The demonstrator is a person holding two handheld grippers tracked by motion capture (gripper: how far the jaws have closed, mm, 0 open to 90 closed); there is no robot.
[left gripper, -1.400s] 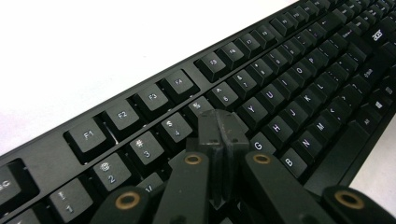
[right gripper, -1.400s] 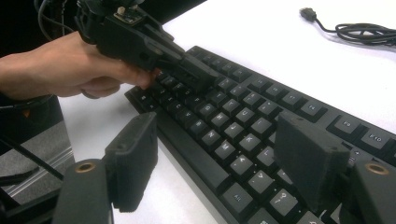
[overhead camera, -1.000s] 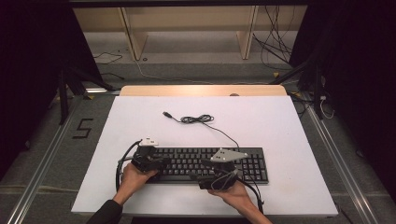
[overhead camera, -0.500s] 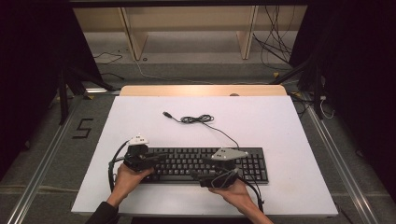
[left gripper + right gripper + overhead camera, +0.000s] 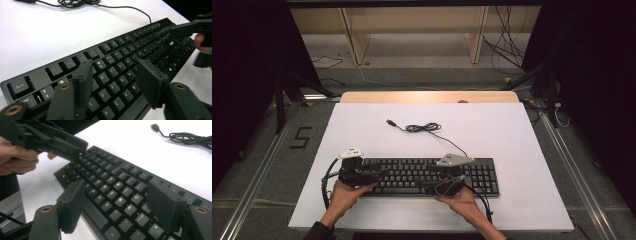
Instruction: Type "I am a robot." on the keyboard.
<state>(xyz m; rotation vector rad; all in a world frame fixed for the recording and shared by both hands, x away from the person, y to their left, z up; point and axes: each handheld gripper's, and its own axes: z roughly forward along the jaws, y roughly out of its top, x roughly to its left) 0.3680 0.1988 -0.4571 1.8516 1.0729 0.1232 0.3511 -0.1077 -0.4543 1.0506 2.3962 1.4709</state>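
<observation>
High view: a flat black plastic keyboard with matte keys lies at the near edge of the white table. The left gripper has shifted leftward since a second ago; its jaws have just been opening and hold nothing. The right gripper hovers over the keys, jaws wide and empty.

Left gripper is being drawn back toward the left end of the keyboard; its jaws are being opened, with nothing held between them.
</observation>
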